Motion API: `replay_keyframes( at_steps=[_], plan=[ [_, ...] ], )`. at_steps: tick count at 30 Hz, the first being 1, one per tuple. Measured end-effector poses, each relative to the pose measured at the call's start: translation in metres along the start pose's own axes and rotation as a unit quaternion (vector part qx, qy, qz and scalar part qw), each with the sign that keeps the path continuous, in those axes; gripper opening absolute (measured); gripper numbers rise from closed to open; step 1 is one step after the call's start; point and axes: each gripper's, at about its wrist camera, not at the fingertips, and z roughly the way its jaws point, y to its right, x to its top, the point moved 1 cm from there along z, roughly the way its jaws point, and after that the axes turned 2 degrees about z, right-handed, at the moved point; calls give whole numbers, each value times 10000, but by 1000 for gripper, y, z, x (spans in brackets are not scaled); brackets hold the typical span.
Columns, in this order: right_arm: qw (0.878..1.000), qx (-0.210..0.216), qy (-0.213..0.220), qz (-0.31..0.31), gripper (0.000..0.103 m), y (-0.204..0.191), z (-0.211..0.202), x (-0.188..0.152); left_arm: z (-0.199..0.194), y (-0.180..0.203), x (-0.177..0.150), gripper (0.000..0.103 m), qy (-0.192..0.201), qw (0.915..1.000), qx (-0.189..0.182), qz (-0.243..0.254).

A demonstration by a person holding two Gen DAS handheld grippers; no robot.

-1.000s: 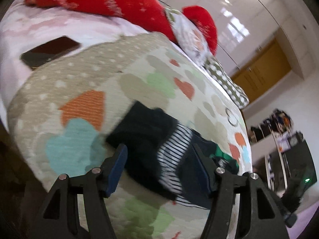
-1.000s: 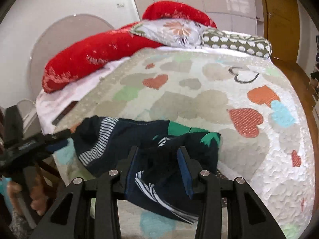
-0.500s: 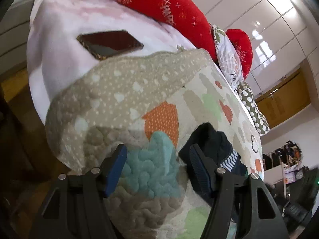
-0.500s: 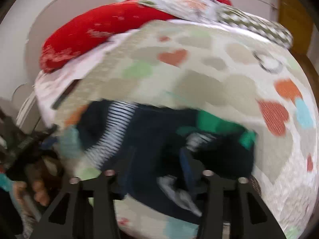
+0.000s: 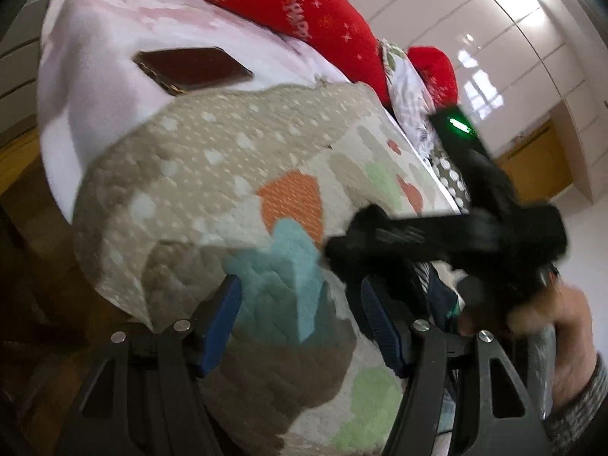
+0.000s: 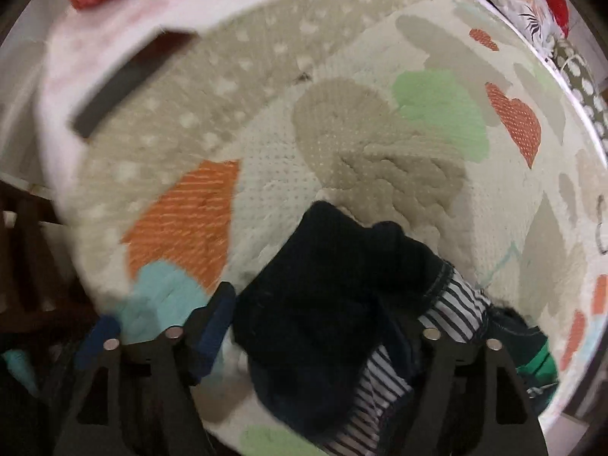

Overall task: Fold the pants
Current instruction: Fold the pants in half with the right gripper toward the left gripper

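A bed fills both views, covered by a quilt (image 5: pixel 235 159) printed with orange, teal and green hearts over a pink sheet, with red pillows (image 5: pixel 304 11) at the far end and white wardrobe doors behind. A dark phone (image 5: pixel 192 68) lies on the sheet at the far left.

Since a second ago the left gripper (image 5: pixel 300 315) has swung off the garment: it then framed the dark cloth, and now its blue-padded fingers stand apart over bare quilt at the near left corner, holding nothing. The right gripper (image 6: pixel 315 326) has moved in close over the pants (image 6: pixel 334 304), which were spread wider across the near part of the bed and now sit as a bunched heap of navy cloth with striped lining and a green patch showing. So the fold looks barely begun; the heap probably needs laying flat first.

In the right wrist view the left finger pad (image 6: pixel 212 323) is clear, but the right one is buried under cloth, so I cannot tell whether the fingers are pinching the pants or merely straddling them. In the left wrist view the right gripper body crosses at right as a blurred black bar with a green light, hiding most of the pants; the hand behind it is smeared. Motion blur softens the phone and sheet in the right wrist view.
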Motion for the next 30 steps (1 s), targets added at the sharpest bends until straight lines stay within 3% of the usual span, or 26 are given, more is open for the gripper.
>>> replay_keyframes(
  at_steps=[3,5,7,9,18,19,21,23,30],
  plan=[
    [9992,-346,-180,-130,84,-9,10,5,2,4,-4,64,-41,9999,-89,84],
    [9990,-376,-160,-198,79,-10,9,4,3,5,-4,67,-59,9998,-189,100],
    [9986,-474,-68,-231,56,-7,4,0,5,9,-5,72,-79,9995,-285,132],
    [9983,-538,34,-215,40,-2,-2,-6,8,16,-6,75,-116,9991,-324,255],
    [9972,519,448,313,36,35,-45,-30,35,76,-19,76,-308,9928,-279,1126],
    [9955,686,509,413,36,42,-51,-35,36,82,-21,71,-294,9918,-293,1210],
    [9899,1047,698,657,36,60,-65,-47,42,100,-24,50,-330,9878,-329,1488],
    [9838,1324,874,834,36,70,-77,-56,47,115,-29,19,-440,9835,-353,1719],
    [9554,1978,1561,1543,34,132,-103,-105,41,175,-55,16,-601,9669,-498,2431]
  ],
)
